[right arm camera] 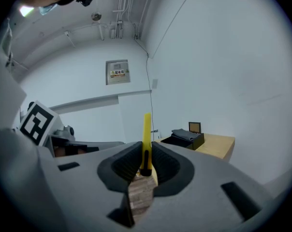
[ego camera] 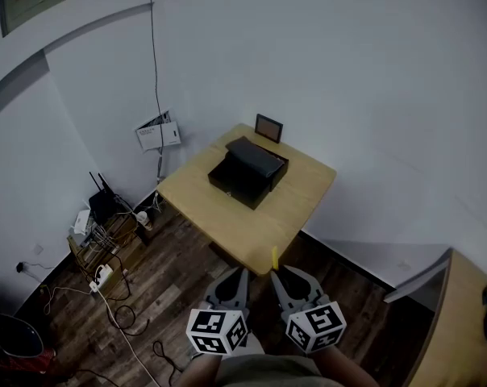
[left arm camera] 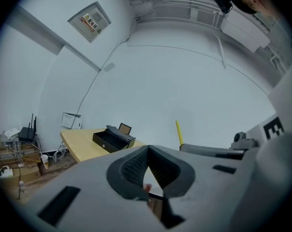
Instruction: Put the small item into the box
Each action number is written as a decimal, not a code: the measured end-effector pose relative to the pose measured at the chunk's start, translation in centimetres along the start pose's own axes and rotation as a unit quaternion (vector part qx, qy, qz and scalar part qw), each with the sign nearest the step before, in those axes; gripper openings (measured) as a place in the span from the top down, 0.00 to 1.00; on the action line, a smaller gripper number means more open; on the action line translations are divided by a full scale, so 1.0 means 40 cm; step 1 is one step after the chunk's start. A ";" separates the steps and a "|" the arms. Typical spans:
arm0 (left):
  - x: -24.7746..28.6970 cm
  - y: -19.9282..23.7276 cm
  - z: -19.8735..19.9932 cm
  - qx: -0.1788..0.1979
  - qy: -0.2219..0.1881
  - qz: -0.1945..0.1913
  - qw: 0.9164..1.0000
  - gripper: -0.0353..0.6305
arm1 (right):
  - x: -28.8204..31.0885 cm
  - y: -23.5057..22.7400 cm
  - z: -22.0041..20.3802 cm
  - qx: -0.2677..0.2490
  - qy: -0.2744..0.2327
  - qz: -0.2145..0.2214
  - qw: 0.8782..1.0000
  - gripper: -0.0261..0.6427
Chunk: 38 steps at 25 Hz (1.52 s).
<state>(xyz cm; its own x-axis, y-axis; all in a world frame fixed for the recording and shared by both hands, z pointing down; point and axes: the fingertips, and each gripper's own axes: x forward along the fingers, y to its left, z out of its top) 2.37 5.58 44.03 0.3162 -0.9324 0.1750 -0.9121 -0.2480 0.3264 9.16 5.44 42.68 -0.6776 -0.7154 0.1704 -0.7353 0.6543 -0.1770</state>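
A black box (ego camera: 247,172) stands open, its lid tipped back, on a small light wooden table (ego camera: 304,196) ahead of me. Both grippers hang low in the head view, short of the table's near corner. My right gripper (ego camera: 279,274) is shut on a thin yellow stick-like item (ego camera: 275,257), which pokes up past the jaw tips (right arm camera: 146,129). My left gripper (ego camera: 241,272) is shut with nothing between its pads (left arm camera: 136,166). The box also shows in the left gripper view (left arm camera: 112,139) and, far off at the right, in the right gripper view (right arm camera: 187,138).
A small framed picture (ego camera: 268,127) stands at the table's far edge behind the box. Routers, power strips and tangled cables (ego camera: 106,244) lie on the dark wood floor at the left. Another wooden surface (ego camera: 461,321) sits at the lower right. White walls close in behind.
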 end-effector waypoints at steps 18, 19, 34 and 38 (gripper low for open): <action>0.356 0.269 0.174 0.002 0.027 -0.034 0.999 0.94 | 0.450 -0.142 0.146 0.000 -0.005 -0.022 1.000 0.88; 0.372 0.283 0.180 0.002 0.028 -0.036 0.999 0.94 | 0.472 -0.148 0.149 0.001 -0.005 -0.024 1.000 0.88; 0.529 0.446 0.183 -0.009 0.062 -0.051 0.997 0.94 | 0.681 -0.230 0.107 -0.007 0.034 -0.058 0.998 0.88; 0.559 0.468 0.151 -0.022 0.077 -0.045 0.996 0.94 | 0.726 -0.268 0.091 -0.015 0.053 -0.053 0.997 0.88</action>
<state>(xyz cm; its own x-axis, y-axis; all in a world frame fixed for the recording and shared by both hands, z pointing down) -9.23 -21.49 48.45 0.4360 -0.8543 0.2831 -0.8666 -0.3138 0.3879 -2.59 -23.25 45.98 -0.5932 -0.7514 0.2891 -0.8014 0.5851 -0.1237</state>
